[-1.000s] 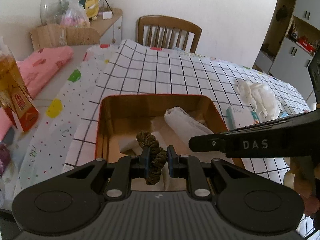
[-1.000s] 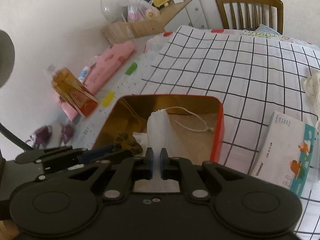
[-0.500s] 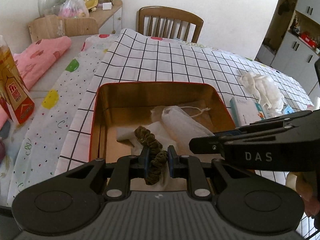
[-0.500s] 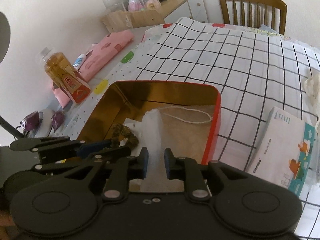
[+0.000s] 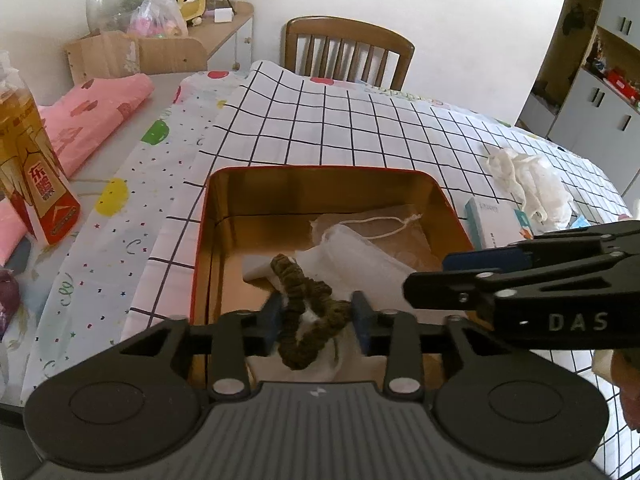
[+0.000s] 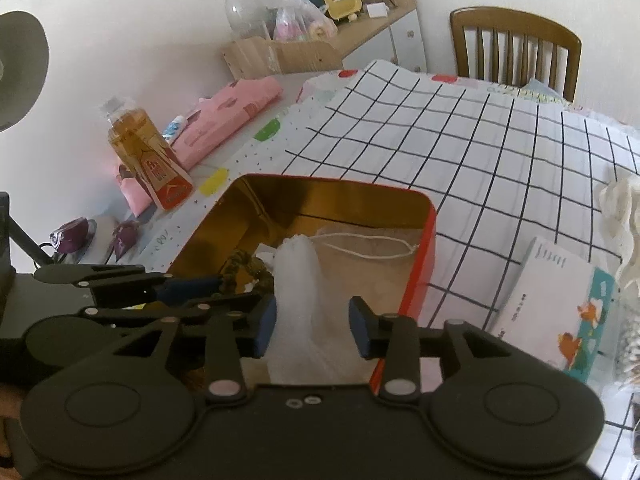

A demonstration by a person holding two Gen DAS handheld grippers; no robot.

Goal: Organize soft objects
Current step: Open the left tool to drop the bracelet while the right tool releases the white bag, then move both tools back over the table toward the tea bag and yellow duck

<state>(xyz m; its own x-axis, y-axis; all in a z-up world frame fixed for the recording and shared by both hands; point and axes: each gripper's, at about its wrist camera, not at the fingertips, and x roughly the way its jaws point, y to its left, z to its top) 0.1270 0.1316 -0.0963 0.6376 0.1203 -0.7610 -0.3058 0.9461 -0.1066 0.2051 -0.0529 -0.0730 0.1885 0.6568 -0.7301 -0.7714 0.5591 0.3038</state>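
Left wrist view: a brown scrunchie lies crumpled in the red tin, loose between the left gripper, whose jaws have just been opening.

Both fisheye cameras are riding on the grippers, looking steeply down and forward from close above the red tin. The left view is facing the chair across the checked tabletop; the right view is angling from the tin's right, sharing tin, chair and bottle.
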